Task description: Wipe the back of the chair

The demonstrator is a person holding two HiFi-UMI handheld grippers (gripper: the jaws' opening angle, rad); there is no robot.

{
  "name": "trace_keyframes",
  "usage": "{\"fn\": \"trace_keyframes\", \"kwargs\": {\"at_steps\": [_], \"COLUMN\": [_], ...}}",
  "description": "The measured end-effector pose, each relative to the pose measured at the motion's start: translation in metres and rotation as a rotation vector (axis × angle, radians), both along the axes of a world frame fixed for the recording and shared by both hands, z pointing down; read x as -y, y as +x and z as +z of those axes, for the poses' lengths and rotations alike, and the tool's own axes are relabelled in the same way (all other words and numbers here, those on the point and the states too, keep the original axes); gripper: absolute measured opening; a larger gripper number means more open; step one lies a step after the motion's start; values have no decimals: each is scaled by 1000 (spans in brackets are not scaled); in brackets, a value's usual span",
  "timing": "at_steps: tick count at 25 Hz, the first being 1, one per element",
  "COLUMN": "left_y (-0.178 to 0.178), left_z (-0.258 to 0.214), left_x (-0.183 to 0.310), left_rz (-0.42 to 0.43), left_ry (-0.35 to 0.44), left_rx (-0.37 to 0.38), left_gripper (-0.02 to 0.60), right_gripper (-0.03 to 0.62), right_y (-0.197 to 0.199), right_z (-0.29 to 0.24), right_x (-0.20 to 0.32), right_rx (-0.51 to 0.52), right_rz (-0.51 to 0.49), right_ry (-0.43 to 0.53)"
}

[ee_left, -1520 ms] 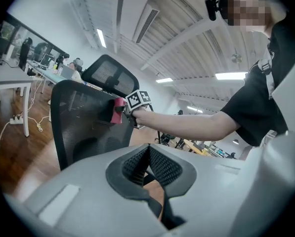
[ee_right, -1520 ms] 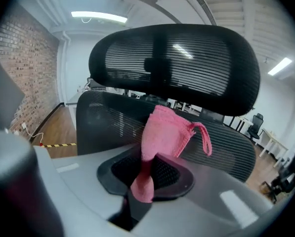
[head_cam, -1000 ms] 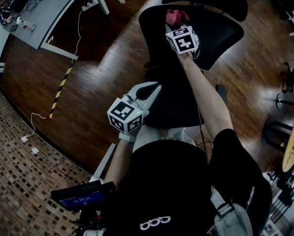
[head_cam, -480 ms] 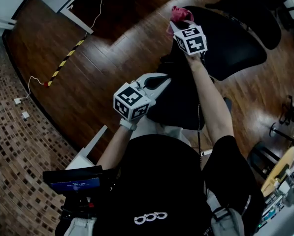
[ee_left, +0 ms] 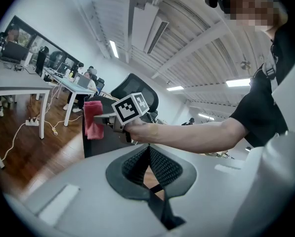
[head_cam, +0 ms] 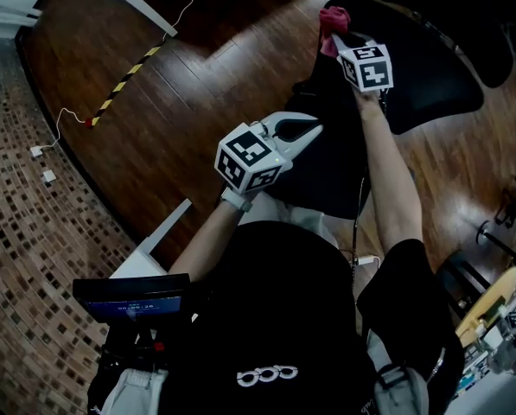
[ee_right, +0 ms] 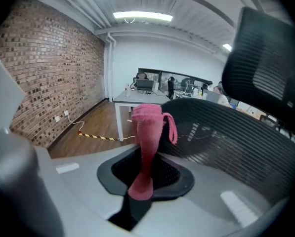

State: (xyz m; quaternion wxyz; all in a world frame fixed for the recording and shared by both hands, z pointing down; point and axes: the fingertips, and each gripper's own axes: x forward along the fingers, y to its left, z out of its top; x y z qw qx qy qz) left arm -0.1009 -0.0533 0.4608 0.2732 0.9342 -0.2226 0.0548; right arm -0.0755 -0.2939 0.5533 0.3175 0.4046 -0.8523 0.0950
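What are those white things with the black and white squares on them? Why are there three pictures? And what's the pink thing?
A person holds a grabber tool with two jaws in each hand. The patterned cubes are part of the tools. One picture comes from a camera on the person's head, looking down at a wooden floor and a black chair. The other two come from cameras riding on the tools. The right gripper pinches a pink cloth right by the chair's mesh back. The left gripper is shut on nothing.
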Motion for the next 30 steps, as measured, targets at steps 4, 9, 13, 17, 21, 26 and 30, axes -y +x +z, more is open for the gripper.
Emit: {"fn": "trace_keyframes", "kwargs": {"at_steps": [4, 9, 13, 17, 21, 26, 30], "left_y": [16, 33, 57, 85, 114, 151, 180], "left_z": [1, 5, 9, 12, 13, 16, 16], "left_x": [-4, -15, -22, -27, -32, -38, -47], "left_rz": [26, 56, 83, 121, 149, 194, 217], "left_ry": [-3, -12, -22, -27, -28, -28, -29], "left_rx": [6, 15, 27, 33, 40, 48, 47], "left_gripper": [-15, -15, -15, -15, -15, -15, -15], "right_gripper": [49, 49, 49, 49, 49, 49, 49], "right_y": [43, 98, 150, 206, 253, 312, 356], "right_z": [4, 10, 17, 23, 26, 30, 32], "right_x": [-2, -11, -18, -29, -39, -55, -71], "right_rx": [-7, -10, -2, 0, 4, 6, 4], "right_rz": [69, 161, 235, 307, 357, 424, 466], "right_ry": [-5, -13, -22, -30, -37, -38, -45]}}
